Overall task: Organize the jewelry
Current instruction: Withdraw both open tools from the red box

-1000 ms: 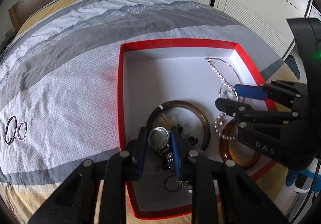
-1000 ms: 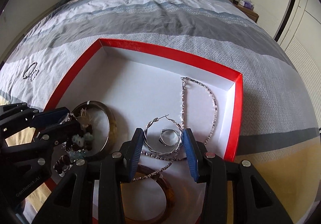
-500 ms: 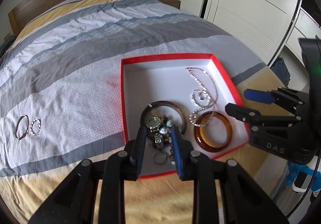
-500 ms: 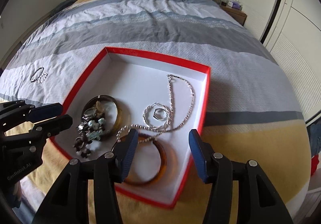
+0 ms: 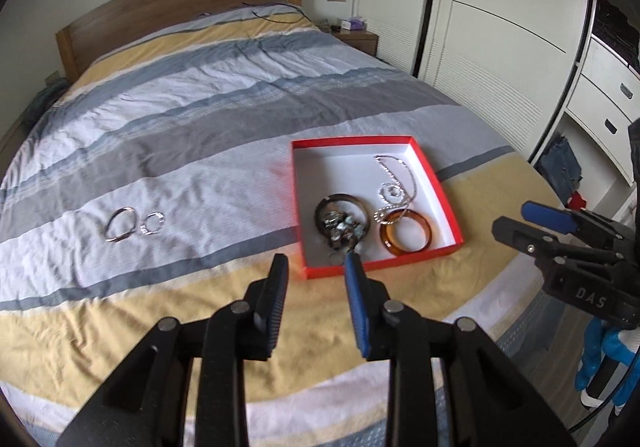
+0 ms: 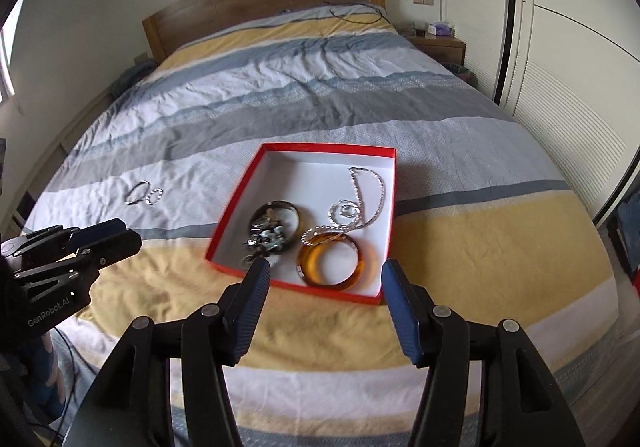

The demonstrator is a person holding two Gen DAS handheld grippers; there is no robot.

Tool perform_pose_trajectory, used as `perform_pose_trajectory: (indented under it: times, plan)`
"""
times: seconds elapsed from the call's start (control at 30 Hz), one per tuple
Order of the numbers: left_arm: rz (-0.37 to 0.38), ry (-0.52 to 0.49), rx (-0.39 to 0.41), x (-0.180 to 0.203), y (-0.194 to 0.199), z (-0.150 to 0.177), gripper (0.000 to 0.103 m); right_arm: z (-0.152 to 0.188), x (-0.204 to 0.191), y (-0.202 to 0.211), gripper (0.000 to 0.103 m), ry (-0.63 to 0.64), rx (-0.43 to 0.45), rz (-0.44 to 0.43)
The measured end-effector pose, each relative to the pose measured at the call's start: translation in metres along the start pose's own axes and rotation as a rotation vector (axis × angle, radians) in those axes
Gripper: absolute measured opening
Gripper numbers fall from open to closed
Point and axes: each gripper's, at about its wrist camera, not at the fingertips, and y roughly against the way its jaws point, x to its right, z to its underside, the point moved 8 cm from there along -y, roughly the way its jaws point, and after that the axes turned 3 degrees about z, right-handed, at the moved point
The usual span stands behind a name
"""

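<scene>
A red box with a white inside lies on the bed. It holds an amber bangle, a dark bangle with a watch and beads piled in it, a silver necklace and a silver hoop. A silver bracelet and a small ring lie on the bedspread to the left. My left gripper and right gripper are both open, empty and held back above the bed's near edge.
The bed has a striped grey, white and yellow cover and a wooden headboard. White wardrobe doors stand along the right. A bedside table sits at the far right corner. A black cable lies by the pillows.
Both grippers have pulled up and back out of the box and opened wider. The watch that sat between my left fingers now lies in the box.
</scene>
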Motion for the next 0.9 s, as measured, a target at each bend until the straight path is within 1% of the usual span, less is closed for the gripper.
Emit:
perform_pose_trajectory:
  times: [0.03, 0.07, 0.3, 0.43, 0.63, 0.9]
  plan:
    - [-0.019, 0.003, 0.008, -0.004, 0.009, 0.004, 0.036, 0.003, -0.003, 0.005, 0.057, -0.003, 0.005, -0.006]
    - [-0.034, 0.006, 0.015, -0.007, 0.017, 0.006, 0.038, 0.006, -0.006, 0.011, 0.057, -0.007, 0.010, -0.011]
    - [-0.087, 0.030, 0.067, -0.029, 0.068, 0.024, 0.040, 0.022, -0.031, 0.043, 0.057, -0.017, 0.038, -0.045]
    - [-0.113, 0.032, 0.099, -0.039, 0.093, 0.031, 0.040, 0.026, -0.046, 0.056, 0.057, -0.006, 0.051, -0.048]
    - [-0.148, 0.042, 0.134, -0.054, 0.119, 0.041, 0.040, 0.028, -0.074, 0.071, 0.057, 0.029, 0.070, -0.061]
    - [-0.172, 0.081, 0.158, -0.076, 0.141, 0.055, 0.040, 0.033, -0.106, 0.081, 0.057, 0.083, 0.068, -0.070]
